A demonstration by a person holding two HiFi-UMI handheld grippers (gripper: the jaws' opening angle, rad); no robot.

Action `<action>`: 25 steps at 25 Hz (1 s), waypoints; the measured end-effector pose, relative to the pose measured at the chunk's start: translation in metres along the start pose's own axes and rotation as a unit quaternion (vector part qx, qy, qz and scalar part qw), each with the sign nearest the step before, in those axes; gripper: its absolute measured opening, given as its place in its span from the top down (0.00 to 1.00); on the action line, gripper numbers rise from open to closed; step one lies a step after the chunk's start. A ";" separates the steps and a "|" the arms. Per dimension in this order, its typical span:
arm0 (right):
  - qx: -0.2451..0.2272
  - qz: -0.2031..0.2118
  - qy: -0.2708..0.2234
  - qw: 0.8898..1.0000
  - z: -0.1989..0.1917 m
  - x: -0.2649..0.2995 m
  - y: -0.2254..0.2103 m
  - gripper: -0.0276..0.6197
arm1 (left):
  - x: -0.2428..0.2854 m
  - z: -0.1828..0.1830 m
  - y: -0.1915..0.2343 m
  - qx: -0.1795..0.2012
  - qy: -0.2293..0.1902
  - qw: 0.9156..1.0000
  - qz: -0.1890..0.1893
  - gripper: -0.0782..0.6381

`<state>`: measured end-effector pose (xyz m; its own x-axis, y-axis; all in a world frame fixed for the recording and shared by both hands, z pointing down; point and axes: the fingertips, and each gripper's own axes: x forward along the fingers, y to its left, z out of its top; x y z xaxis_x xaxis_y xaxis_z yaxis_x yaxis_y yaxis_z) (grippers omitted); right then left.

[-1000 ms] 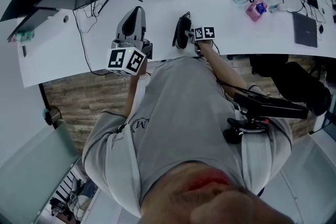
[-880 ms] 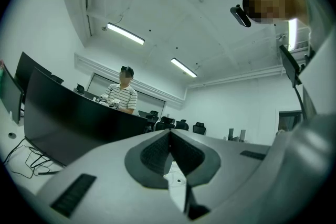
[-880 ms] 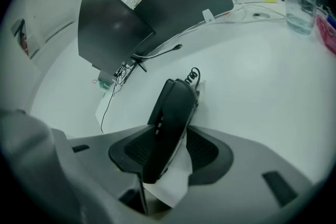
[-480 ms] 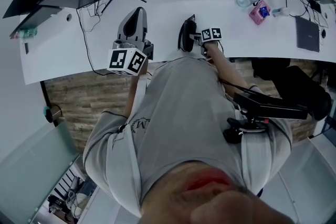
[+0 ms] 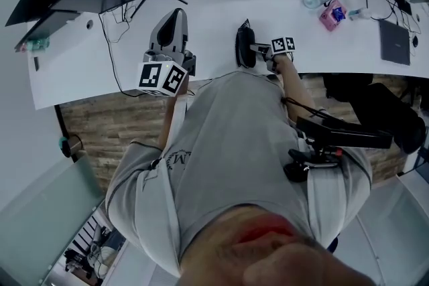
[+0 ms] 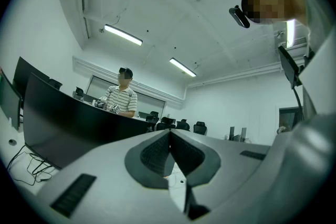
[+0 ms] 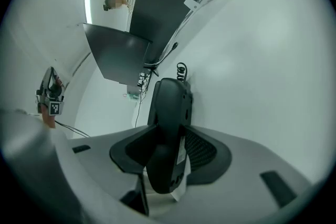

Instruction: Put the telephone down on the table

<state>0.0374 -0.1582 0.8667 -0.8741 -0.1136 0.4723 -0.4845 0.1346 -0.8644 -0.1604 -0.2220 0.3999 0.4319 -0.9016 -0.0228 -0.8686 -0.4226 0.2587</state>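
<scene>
Telephone (image 7: 169, 123): lower end clamped in right gripper (image 7: 168, 152), jaws about half wide, just closing further on it. Long axis runs straight out from jaws, tipped down toward table (image 7: 252, 60), over its near edge. Contact unclear. Right hand alone placed to lower it. Left gripper (image 6: 169, 134) off to left, jaws together, empty.

The left gripper (image 5: 175, 17), jaws together and empty, points level over the table (image 5: 100, 57). The right gripper (image 7: 169, 150) tilts down over the same table, its jaws just tightened on the telephone handset (image 7: 169, 113).
</scene>
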 end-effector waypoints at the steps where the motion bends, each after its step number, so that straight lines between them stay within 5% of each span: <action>1: -0.001 0.003 -0.001 1.000 0.001 -0.002 -0.001 0.69 | 0.000 0.000 0.000 0.001 0.001 1.000 0.001 0.88; 10: 0.065 0.079 -0.043 0.994 0.002 -0.017 -0.012 0.70 | 0.004 0.001 -0.003 0.007 0.006 1.000 -0.006 0.88; 13: 0.036 0.014 -0.033 0.999 0.002 -0.027 -0.028 0.83 | 0.005 0.003 -0.005 0.009 0.005 1.000 -0.007 0.88; 15: -0.002 -0.018 -0.017 1.000 0.003 -0.028 -0.030 0.83 | 0.007 0.001 -0.005 0.007 0.007 1.000 -0.007 0.88; 18: -0.019 -0.019 -0.012 1.000 0.005 -0.020 -0.022 0.83 | 0.009 -0.004 -0.007 0.005 0.010 1.000 -0.009 0.88; 25: 0.027 -0.012 -0.055 0.998 0.011 -0.002 -0.016 0.83 | 0.007 -0.008 -0.014 0.002 0.013 1.000 -0.006 0.88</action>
<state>0.0478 -0.1707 0.8778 -0.8515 -0.2240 0.4740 -0.5003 0.0770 -0.8624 -0.1433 -0.2221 0.4044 0.4482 -0.8939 0.0001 -0.8642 -0.4333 0.2556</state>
